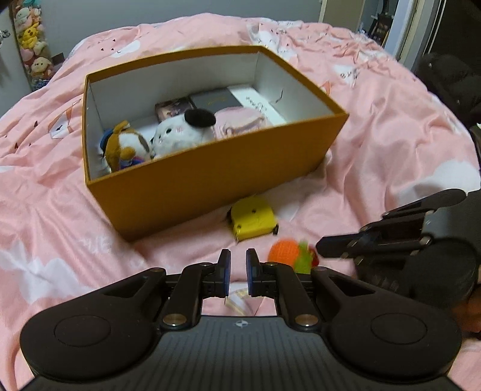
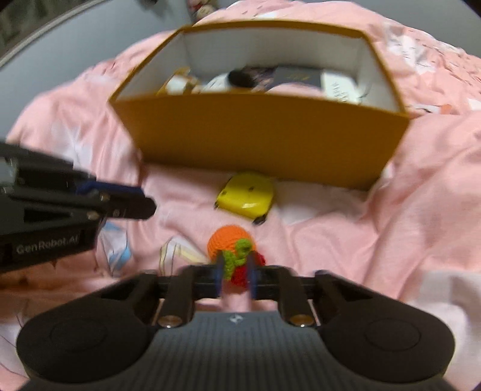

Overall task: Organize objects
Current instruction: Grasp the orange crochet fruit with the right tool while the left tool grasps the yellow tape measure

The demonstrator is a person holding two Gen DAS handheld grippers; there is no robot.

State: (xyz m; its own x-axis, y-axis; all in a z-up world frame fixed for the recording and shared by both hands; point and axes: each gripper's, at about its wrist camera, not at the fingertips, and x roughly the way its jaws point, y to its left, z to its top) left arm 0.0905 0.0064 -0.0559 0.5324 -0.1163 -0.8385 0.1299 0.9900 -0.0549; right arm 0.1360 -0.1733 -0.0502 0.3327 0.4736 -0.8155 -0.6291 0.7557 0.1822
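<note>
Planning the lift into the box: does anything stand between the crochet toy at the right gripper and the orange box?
The yellow tape measure lies between the crochet toy and the orange box; its near wall must be cleared too.

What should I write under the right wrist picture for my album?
Right tool pinches a crocheted fruit toy on the pink blanket, near a yellow tape measure and orange box.

A rumpled pink printed duvet point(image 1: 375, 126) covers the bed, with a grey wall point(image 1: 99, 15) behind and what seems a hanging stack of plush toys point(image 1: 31, 45) at left.
</note>
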